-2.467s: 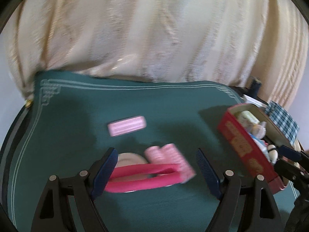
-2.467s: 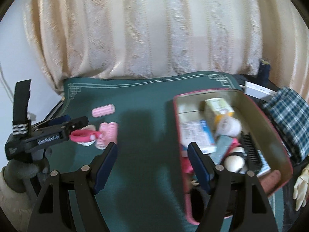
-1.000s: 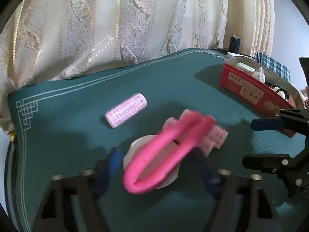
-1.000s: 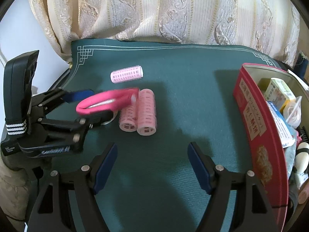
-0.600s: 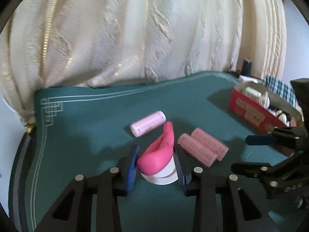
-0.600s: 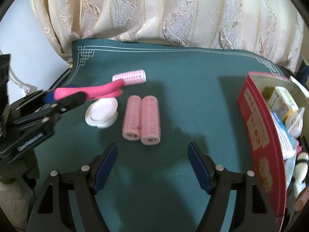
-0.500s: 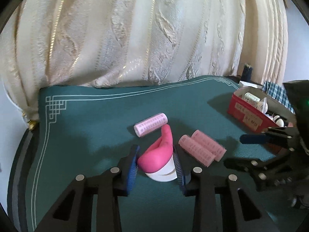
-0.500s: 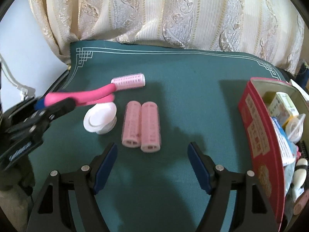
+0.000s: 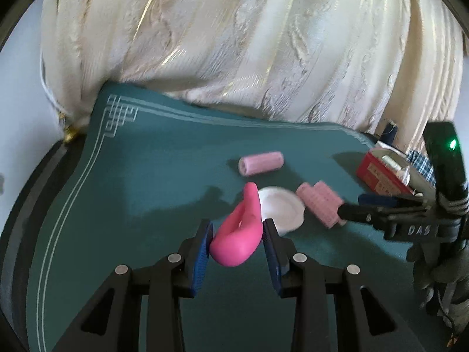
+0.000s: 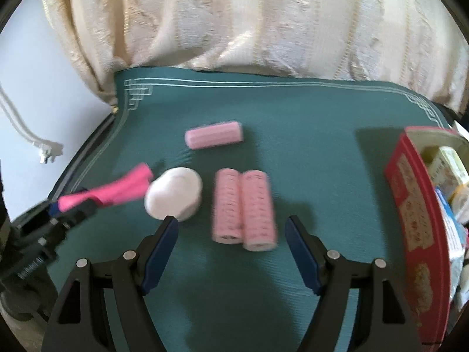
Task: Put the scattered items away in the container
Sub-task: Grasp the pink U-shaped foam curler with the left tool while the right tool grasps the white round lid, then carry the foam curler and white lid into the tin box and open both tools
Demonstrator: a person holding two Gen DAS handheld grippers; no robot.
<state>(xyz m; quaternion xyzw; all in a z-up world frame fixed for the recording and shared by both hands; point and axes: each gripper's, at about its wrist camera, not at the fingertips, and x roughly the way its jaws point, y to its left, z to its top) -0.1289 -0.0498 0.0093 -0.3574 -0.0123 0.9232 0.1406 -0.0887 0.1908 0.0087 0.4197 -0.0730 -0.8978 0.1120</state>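
Rollers point(image 10: 244, 209) beside white lid point(image 10: 173, 193)

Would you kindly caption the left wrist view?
Left tongs grip a pink clip above the green mat; rollers remain.

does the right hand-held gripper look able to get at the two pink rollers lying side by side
Probably yes: the right hand-held gripper is open, the paired rollers lie just ahead between its fingers, nothing covering them.
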